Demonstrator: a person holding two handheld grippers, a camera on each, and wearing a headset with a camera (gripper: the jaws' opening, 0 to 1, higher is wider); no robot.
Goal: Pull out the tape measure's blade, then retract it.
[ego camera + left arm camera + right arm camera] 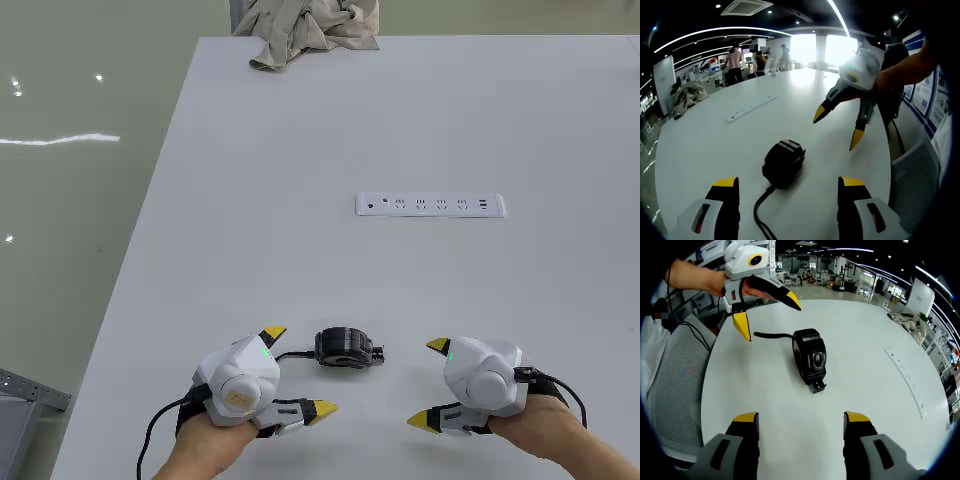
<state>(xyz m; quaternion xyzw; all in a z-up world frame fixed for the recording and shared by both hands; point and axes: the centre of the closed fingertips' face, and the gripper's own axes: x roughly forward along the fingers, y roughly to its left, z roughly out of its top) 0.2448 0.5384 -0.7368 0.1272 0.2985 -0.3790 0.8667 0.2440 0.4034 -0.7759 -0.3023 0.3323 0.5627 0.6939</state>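
Observation:
A black tape measure (345,347) stands on its edge on the white table (300,160), its blade drawn in and a black strap trailing left. My left gripper (298,371) is open just left of it, the case (783,161) lying a little ahead between its yellow-tipped jaws. My right gripper (430,383) is open to the right of the tape measure, apart from it. In the right gripper view the case (810,358) shows its round button and blade hook facing me, with the left gripper (767,310) beyond it. The right gripper (839,125) appears in the left gripper view.
A white power strip (430,205) lies farther back at mid table. A crumpled beige cloth (310,28) sits at the far edge. The table's left edge runs close beside my left hand. People stand in the distant office background.

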